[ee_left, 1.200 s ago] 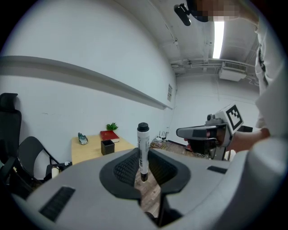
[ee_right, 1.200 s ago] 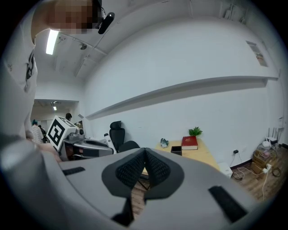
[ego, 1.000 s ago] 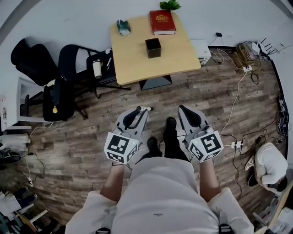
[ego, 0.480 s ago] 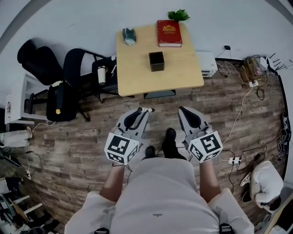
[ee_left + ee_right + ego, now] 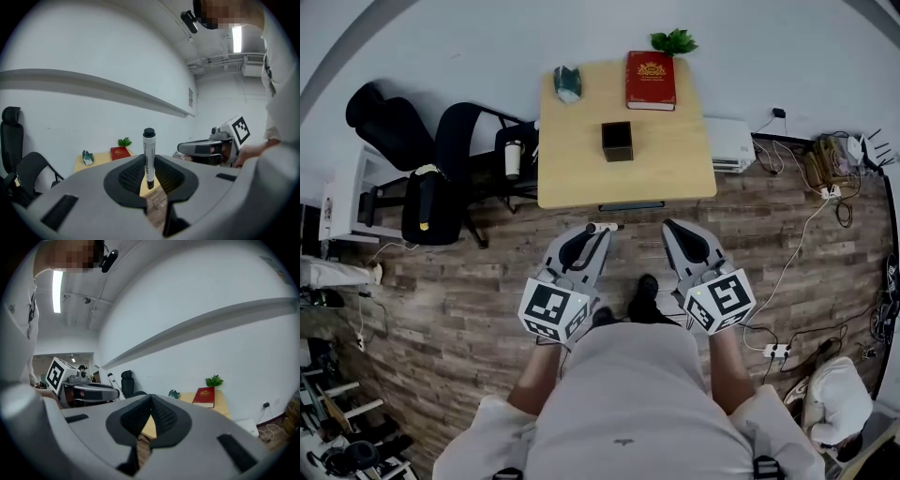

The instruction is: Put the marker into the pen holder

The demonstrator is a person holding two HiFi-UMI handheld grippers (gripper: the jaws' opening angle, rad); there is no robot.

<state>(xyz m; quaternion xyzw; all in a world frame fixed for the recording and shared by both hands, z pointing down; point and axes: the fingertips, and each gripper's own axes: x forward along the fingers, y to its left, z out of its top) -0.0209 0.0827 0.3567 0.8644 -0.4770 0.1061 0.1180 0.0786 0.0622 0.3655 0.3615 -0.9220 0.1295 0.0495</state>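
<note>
My left gripper (image 5: 594, 232) is shut on a white marker (image 5: 603, 227) with a black cap, which sticks out sideways at the jaw tips. In the left gripper view the marker (image 5: 149, 157) stands upright, clamped between the jaws of that gripper (image 5: 149, 177). My right gripper (image 5: 669, 227) is held beside it with its jaws closed on nothing (image 5: 150, 401). The black square pen holder (image 5: 617, 141) stands in the middle of the light wooden table (image 5: 581, 178), ahead of both grippers. Both gripper views hide the holder behind the jaws.
On the table's far edge lie a red book (image 5: 651, 80), a small green plant (image 5: 674, 41) and a teal object (image 5: 568, 82). Black office chairs (image 5: 441, 159) stand left of the table. A white unit (image 5: 729, 145) and floor cables (image 5: 825, 178) lie to the right.
The table has drawn closer and shifted down in the head view as the person stepped towards it. Both grippers keep the same pose, the left still holding the marker.
</note>
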